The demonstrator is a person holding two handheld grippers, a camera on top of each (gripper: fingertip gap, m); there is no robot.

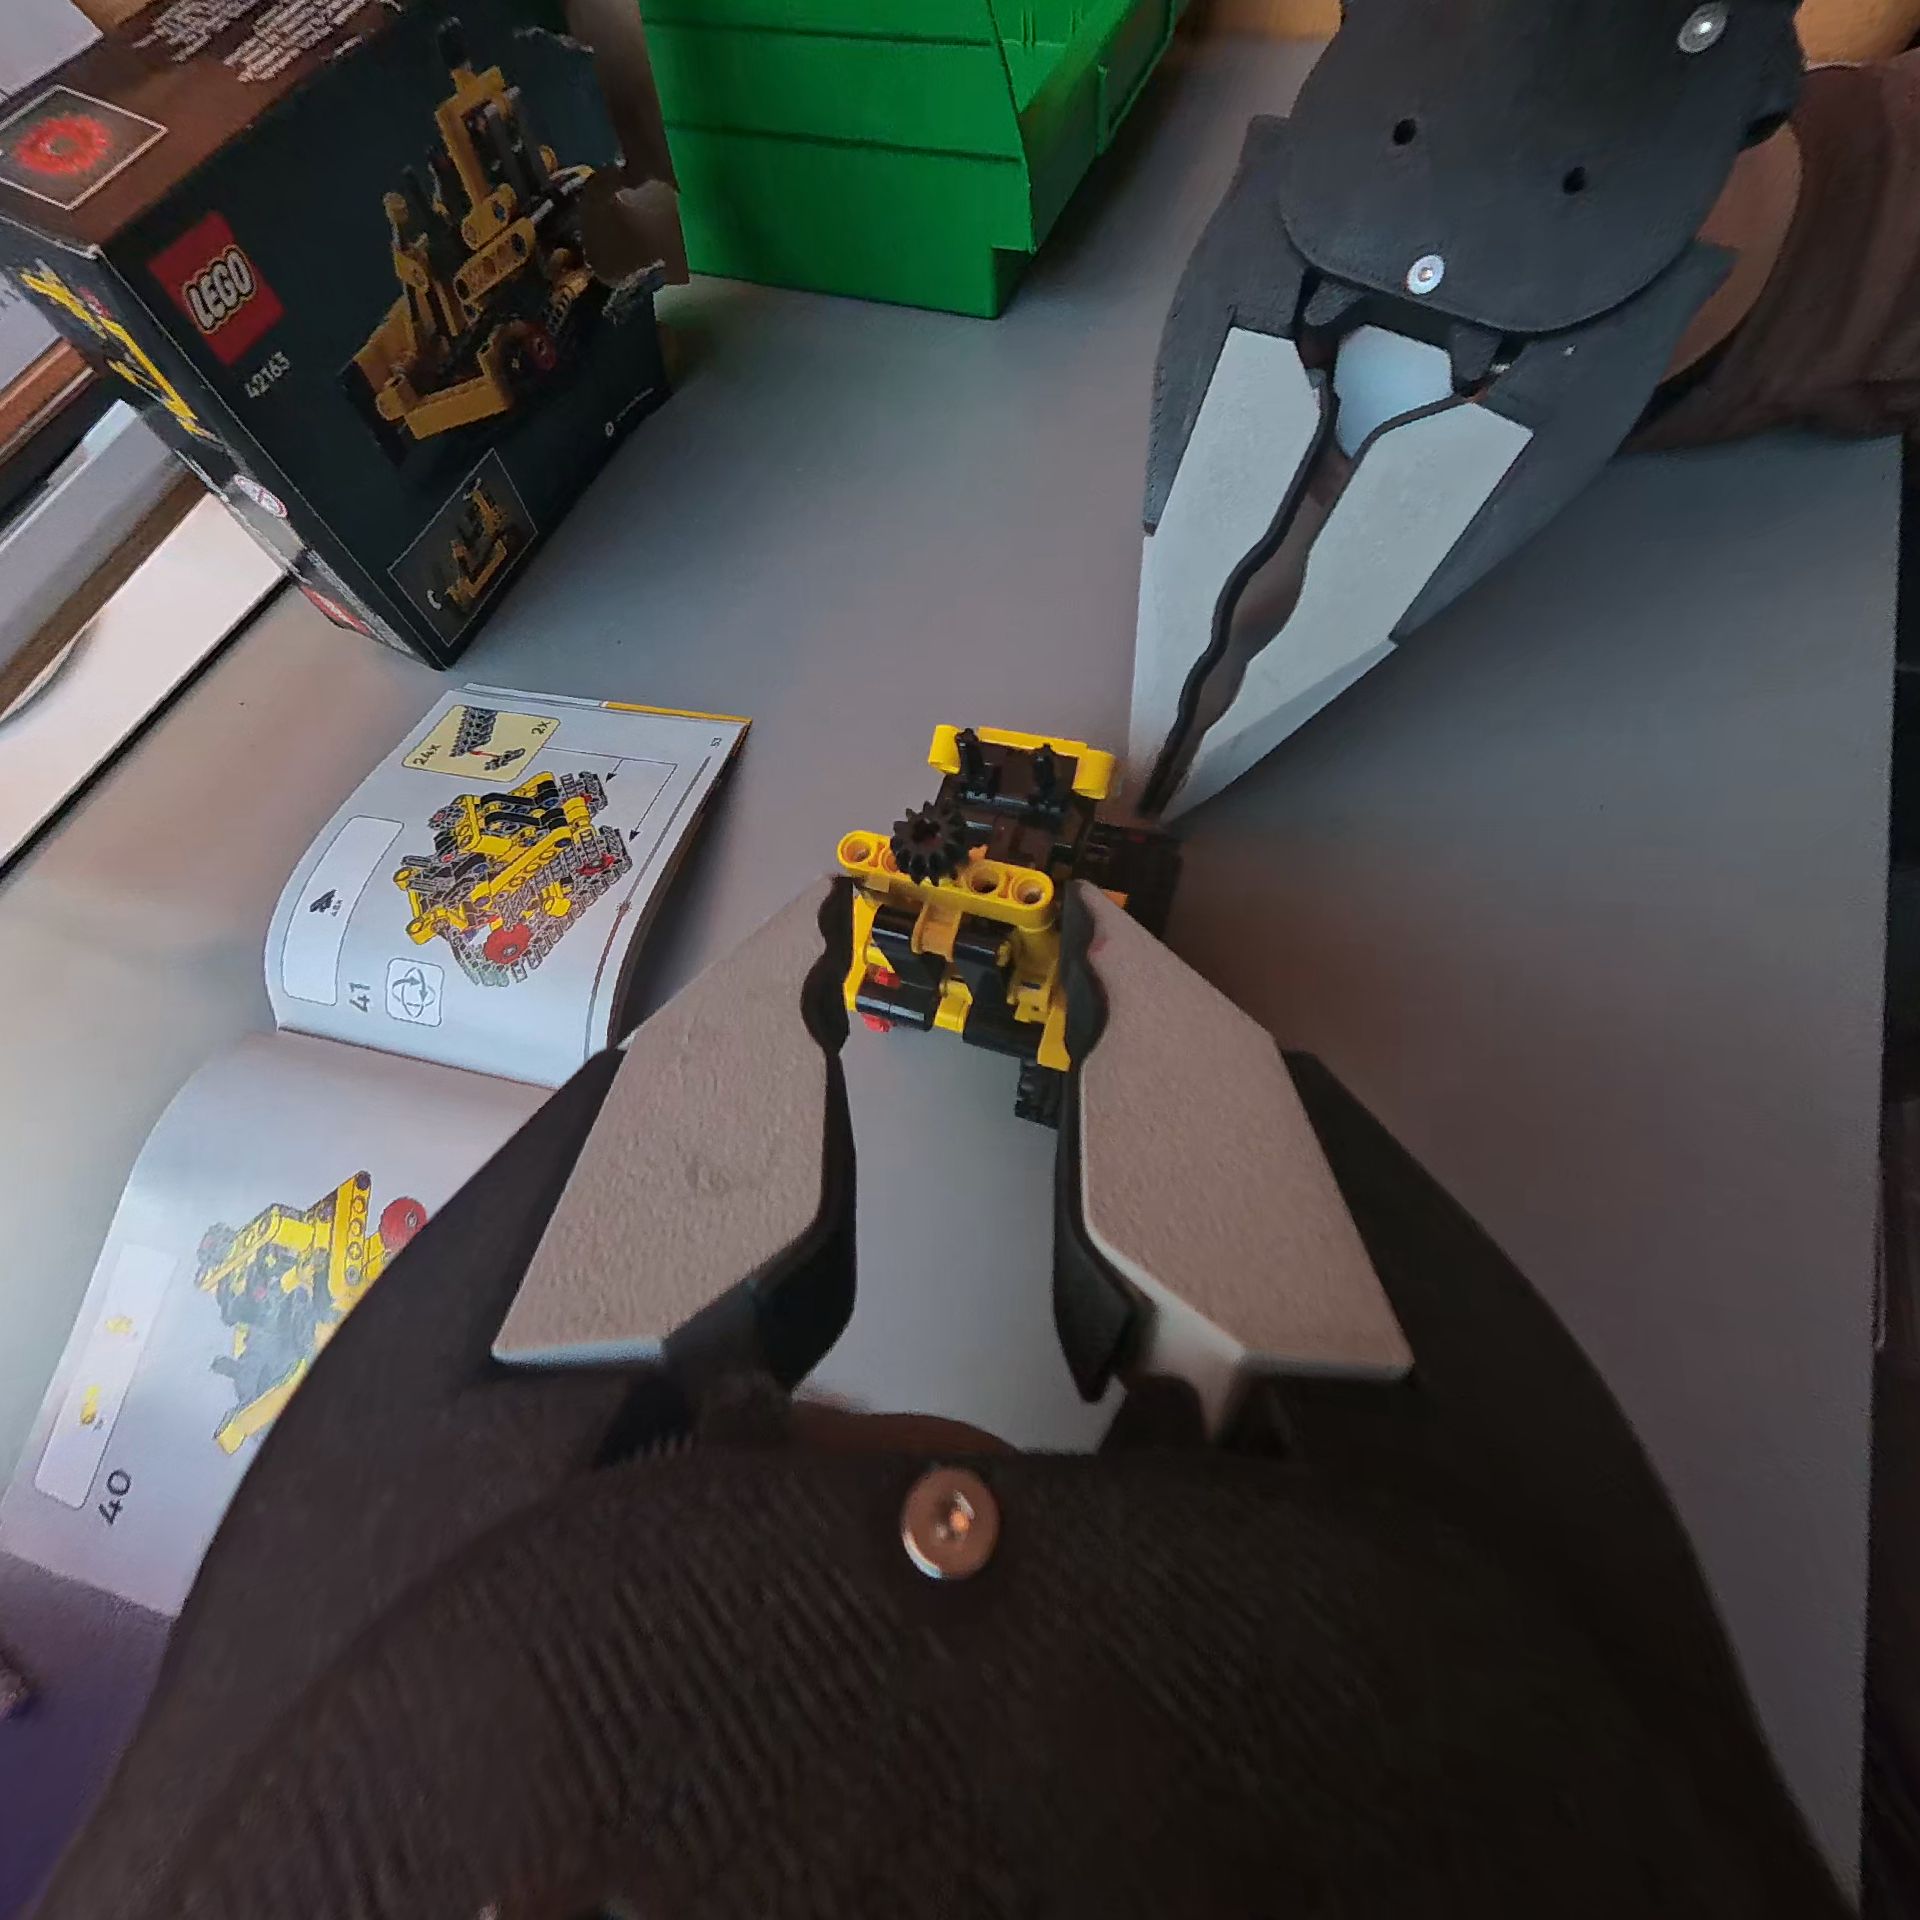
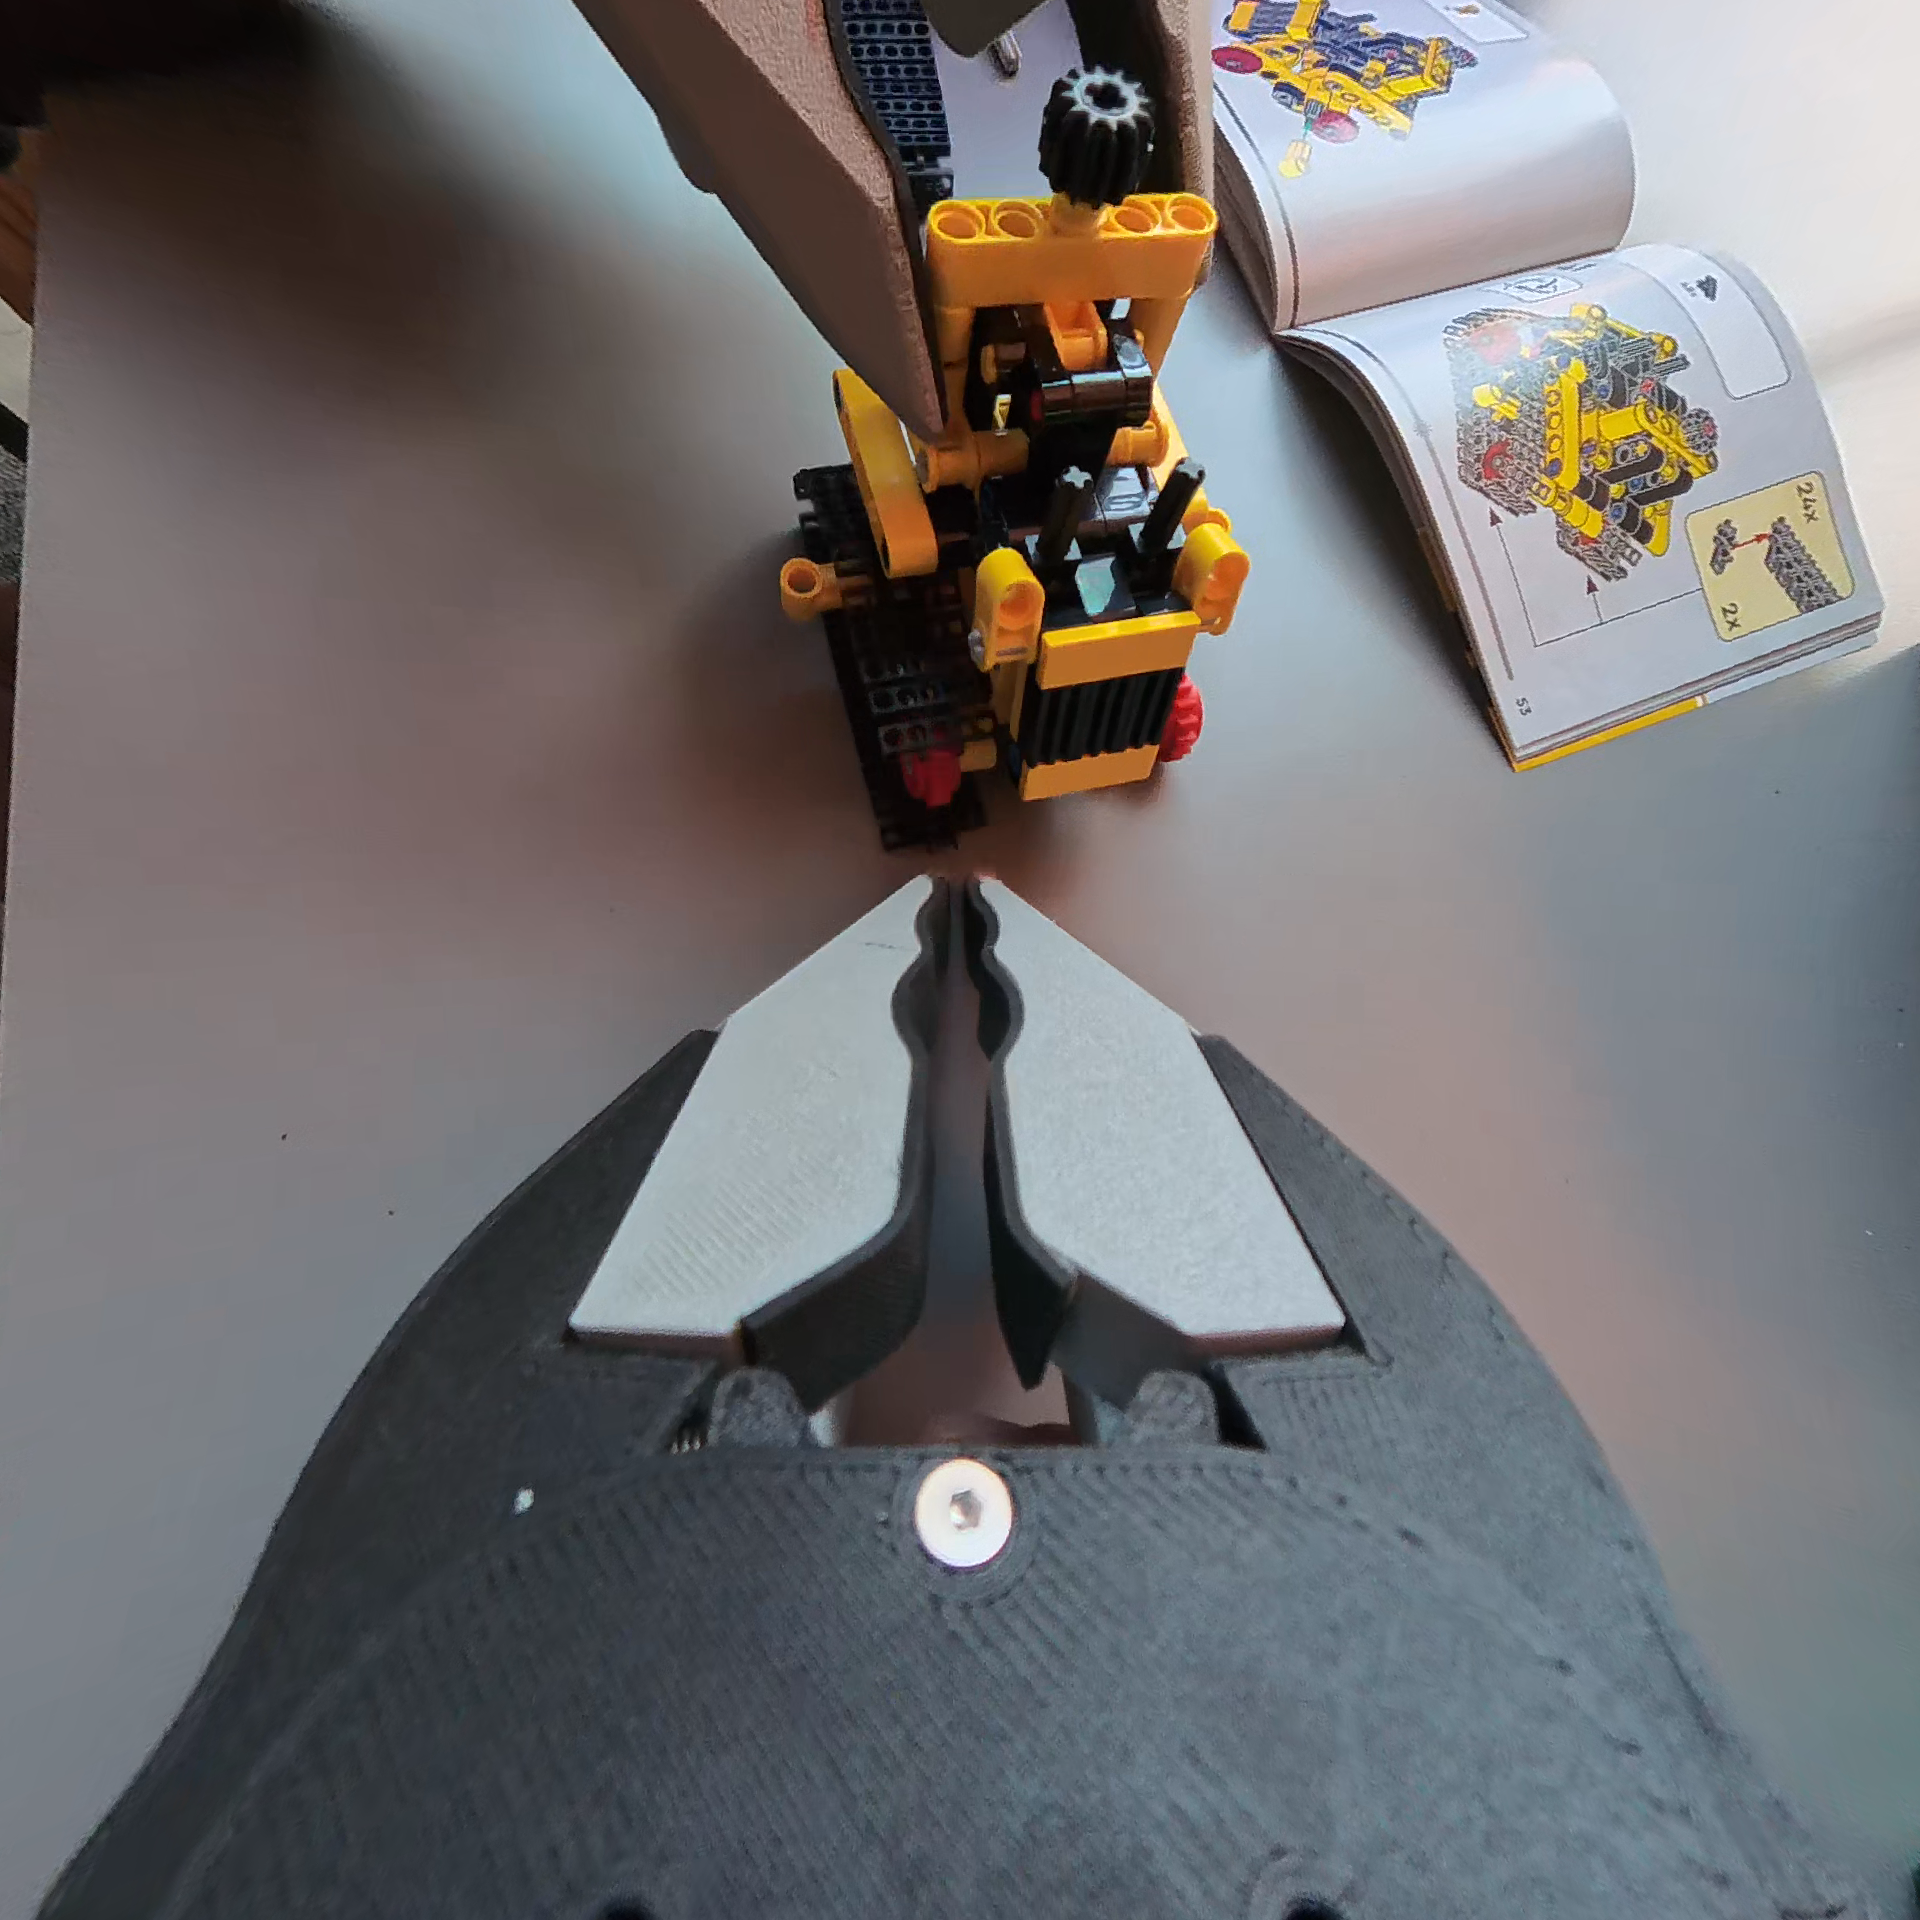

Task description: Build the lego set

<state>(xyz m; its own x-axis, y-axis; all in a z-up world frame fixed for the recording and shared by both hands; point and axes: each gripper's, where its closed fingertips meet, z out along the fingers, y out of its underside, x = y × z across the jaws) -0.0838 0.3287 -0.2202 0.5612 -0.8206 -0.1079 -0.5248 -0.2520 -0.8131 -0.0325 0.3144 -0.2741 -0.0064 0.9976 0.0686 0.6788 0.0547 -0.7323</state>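
Observation:
The yellow and black lego vehicle model (image 1: 956, 935) stands on the grey table (image 1: 1507, 935). My left gripper (image 1: 958, 894) is shut on the model's rear frame, one finger on each side, below a black gear (image 1: 928, 840). In the right wrist view the model (image 2: 1086, 665) faces me, with the left gripper's finger (image 2: 821, 187) coming down from above. A black track piece (image 2: 904, 665) lies along the model's left side. My right gripper (image 2: 956, 885) is shut and empty, its tips at the track's near end. It also shows in the left wrist view (image 1: 1153, 805).
An open instruction booklet (image 1: 488, 883) lies left of the model and also shows in the right wrist view (image 2: 1621, 488). The lego box (image 1: 343, 343) and a green bin (image 1: 883, 156) stand at the back. The table edge (image 1: 1886, 935) runs along the right. A person's sleeve (image 1: 1839, 260) is behind the right gripper. Some 8 cm of space lies between my two pairs of fingers.

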